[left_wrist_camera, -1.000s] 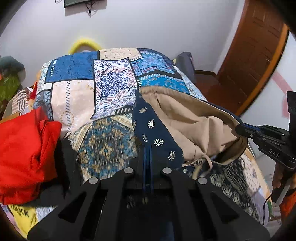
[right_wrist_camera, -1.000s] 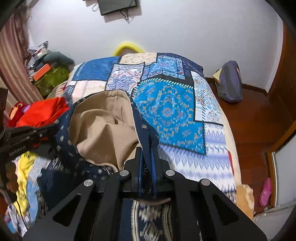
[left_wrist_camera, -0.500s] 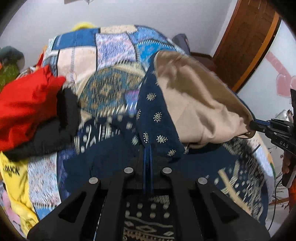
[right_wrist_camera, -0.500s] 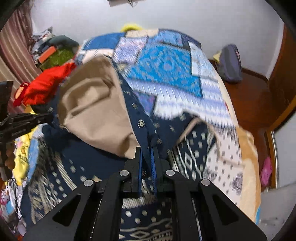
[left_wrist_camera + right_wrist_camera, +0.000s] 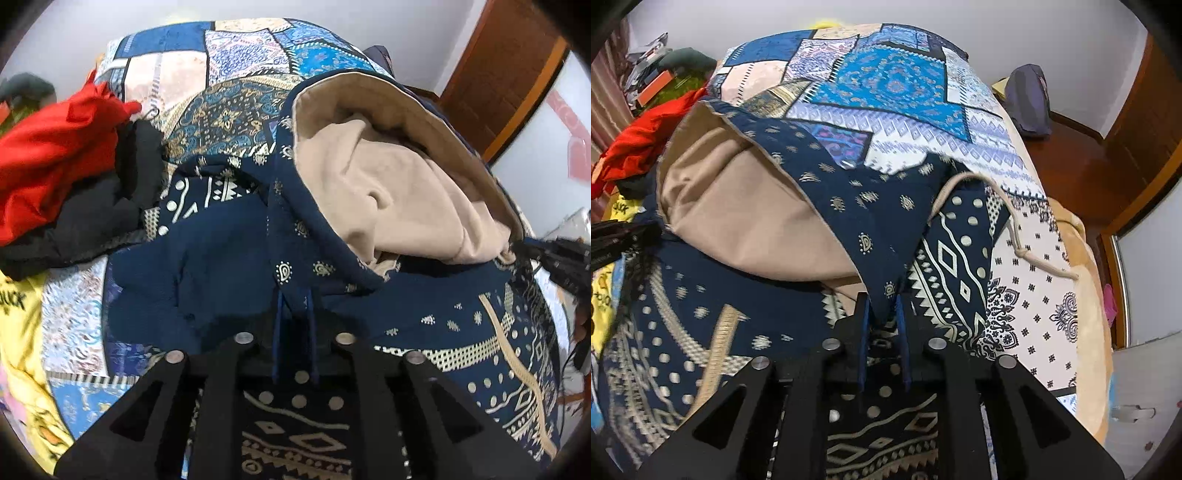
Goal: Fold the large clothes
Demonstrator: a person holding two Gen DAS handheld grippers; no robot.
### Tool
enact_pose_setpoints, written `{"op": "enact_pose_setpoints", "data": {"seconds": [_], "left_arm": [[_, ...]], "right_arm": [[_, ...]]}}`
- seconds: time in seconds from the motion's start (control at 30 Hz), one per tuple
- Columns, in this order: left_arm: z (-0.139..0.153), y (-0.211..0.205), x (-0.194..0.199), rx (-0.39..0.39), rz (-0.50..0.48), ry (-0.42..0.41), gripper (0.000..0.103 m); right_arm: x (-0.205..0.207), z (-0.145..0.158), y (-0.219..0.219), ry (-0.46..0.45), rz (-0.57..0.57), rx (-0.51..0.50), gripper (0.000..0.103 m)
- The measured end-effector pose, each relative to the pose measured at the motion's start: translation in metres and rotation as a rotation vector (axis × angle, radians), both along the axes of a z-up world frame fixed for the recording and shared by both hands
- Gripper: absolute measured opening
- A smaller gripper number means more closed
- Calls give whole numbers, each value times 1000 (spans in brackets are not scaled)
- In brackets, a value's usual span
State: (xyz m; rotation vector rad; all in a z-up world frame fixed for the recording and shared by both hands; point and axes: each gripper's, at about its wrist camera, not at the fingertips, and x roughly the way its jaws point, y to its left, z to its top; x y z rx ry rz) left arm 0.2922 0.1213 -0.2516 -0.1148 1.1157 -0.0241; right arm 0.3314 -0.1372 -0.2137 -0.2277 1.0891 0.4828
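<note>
A navy patterned hooded garment (image 5: 229, 258) with a beige-lined hood (image 5: 388, 192) lies across the bed; it also shows in the right wrist view (image 5: 701, 295). My left gripper (image 5: 294, 295) is shut on the navy hood edge. My right gripper (image 5: 882, 299) is shut on the opposite hood edge, and it shows at the right of the left wrist view (image 5: 554, 258). The hood (image 5: 746, 206) is stretched open between the two grippers, low over the garment body. A beige drawstring (image 5: 1015, 236) trails to the right.
The bed has a blue patchwork cover (image 5: 894, 81). A pile of red (image 5: 48, 147) and black (image 5: 99, 206) clothes lies at the left, with a yellow item (image 5: 18, 325) below. A dark bag (image 5: 1028, 99) sits on the wooden floor; a door (image 5: 506, 66) stands at the right.
Both grippers have carried the hood down and toward the near side of the bed. The garment body now spreads beneath and in front of them.
</note>
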Motion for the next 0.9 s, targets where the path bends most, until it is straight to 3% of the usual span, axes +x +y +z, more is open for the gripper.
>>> {"op": "enact_pose_setpoints", "data": {"seconds": [0.07,0.13,0.17,0.23,0.3,0.53,0.9], "left_arm": [[7,-1,-4,19,-11,-18,35],[18,-1,-6,32,-16,-50,41],[23,0,-6,35,-17,-63,42],[34,2,-4,40,-13,-85,43],[43,3,-1,37,-8,-106,44],[56,9,30,49,-13,-130,45],[34,2,86,61,-50,-111,45]], "right_arm": [[-4,7,2,-20,9,11,14],[-8,19,7,-47,26,29,19],[-8,24,10,-59,34,34,22],[-8,32,18,-85,44,37,42],[-8,38,27,-116,53,43,47],[14,38,63,-126,105,46,47],[46,17,88,-89,116,84,47]]}}
